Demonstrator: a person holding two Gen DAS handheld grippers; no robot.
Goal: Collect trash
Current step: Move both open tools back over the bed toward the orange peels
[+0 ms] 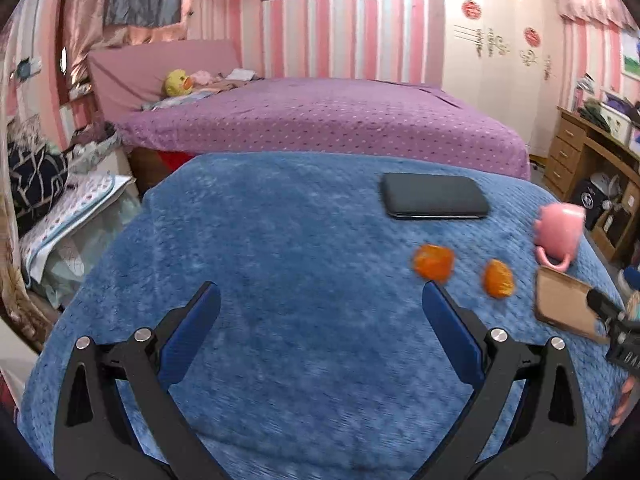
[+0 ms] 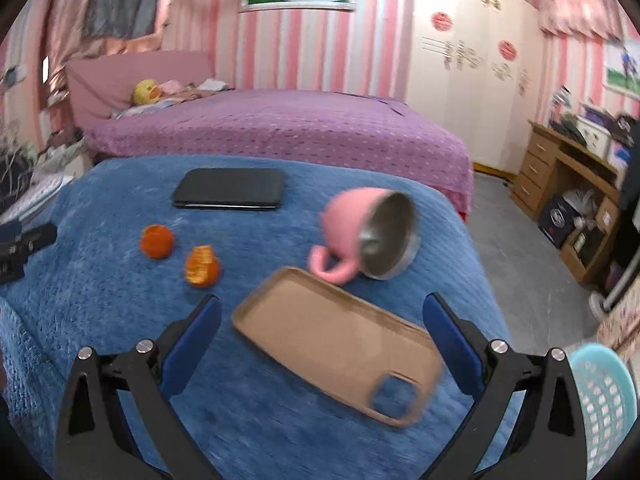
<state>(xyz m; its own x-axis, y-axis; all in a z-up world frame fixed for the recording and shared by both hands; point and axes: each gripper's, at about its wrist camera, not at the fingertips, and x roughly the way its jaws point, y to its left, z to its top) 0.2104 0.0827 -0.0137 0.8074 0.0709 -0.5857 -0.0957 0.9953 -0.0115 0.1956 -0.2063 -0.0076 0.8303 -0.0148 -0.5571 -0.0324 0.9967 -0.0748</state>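
Two pieces of orange peel [image 1: 433, 263] [image 1: 498, 278] lie on the blue blanket [image 1: 280, 248], to the right of my left gripper [image 1: 320, 300], which is open and holds nothing. From the right wrist the same peel pieces [image 2: 157, 241] [image 2: 202, 266] lie left of and beyond my right gripper [image 2: 322, 310], also open and holding nothing. A tan phone case [image 2: 340, 344] lies flat between and just past the right fingers. A light blue mesh basket [image 2: 604, 404] stands at the lower right, off the blanket's edge.
A pink mug [image 2: 368, 236] lies on its side beyond the case. A black phone [image 2: 230, 188] lies flat further back. Behind is a purple bed [image 2: 280, 128]. A wooden desk [image 2: 568, 184] stands at the right, clutter at the left.
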